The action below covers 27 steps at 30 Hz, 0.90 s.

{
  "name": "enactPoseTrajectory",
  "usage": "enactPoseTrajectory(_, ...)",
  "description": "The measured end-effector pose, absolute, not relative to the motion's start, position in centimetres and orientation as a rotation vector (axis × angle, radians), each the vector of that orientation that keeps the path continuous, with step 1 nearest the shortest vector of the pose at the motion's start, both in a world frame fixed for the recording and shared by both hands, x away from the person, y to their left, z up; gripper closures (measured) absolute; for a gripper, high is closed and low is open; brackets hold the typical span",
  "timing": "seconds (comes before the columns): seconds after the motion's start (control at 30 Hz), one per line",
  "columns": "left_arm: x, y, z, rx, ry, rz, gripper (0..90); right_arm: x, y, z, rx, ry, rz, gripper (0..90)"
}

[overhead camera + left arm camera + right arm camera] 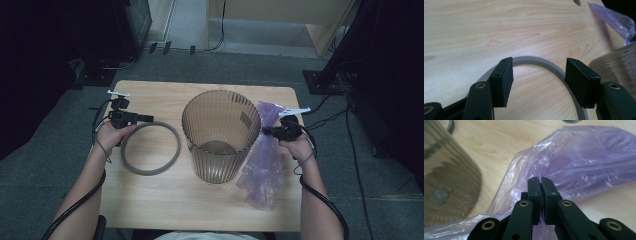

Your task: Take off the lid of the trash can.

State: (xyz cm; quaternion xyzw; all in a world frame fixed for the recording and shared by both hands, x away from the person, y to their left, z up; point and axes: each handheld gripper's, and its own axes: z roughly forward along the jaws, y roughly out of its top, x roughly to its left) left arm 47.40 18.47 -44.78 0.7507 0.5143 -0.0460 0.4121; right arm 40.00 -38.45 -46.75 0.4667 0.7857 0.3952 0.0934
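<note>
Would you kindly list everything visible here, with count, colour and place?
bin: one, translucent brown, ribbed, upright at the table's middle.
ring: one, grey, flat on the table left of the bin.
plastic bag: one, purple, crumpled, right of the bin.
table: one, light wood.
cables: several, black, on the grey floor around the table.
left gripper: one, black, open, over the ring's rim.
right gripper: one, black, shut on the plastic bag.
forearms: two, entering from the bottom edge.
</note>
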Motion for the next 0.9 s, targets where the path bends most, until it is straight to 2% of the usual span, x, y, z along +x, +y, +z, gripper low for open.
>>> enactPoseTrajectory(0.2,48.1,17.1,-44.5,1.954,1.271,-0.116,39.2,40.2,-38.3,-45.9,1.377,2.298,1.225,87.2)
enactPoseTrajectory(0.73,46.5,15.1,-42.7,1.948,1.19,-0.14,38.4,39.2,-38.3,-43.7,1.398,2.306,1.291,87.3)
enactPoseTrajectory(0.9,45.9,14.8,-41.7,1.953,1.163,-0.11,38.0,38.8,-38.2,-43.2,1.395,2.314,1.29,87.6)
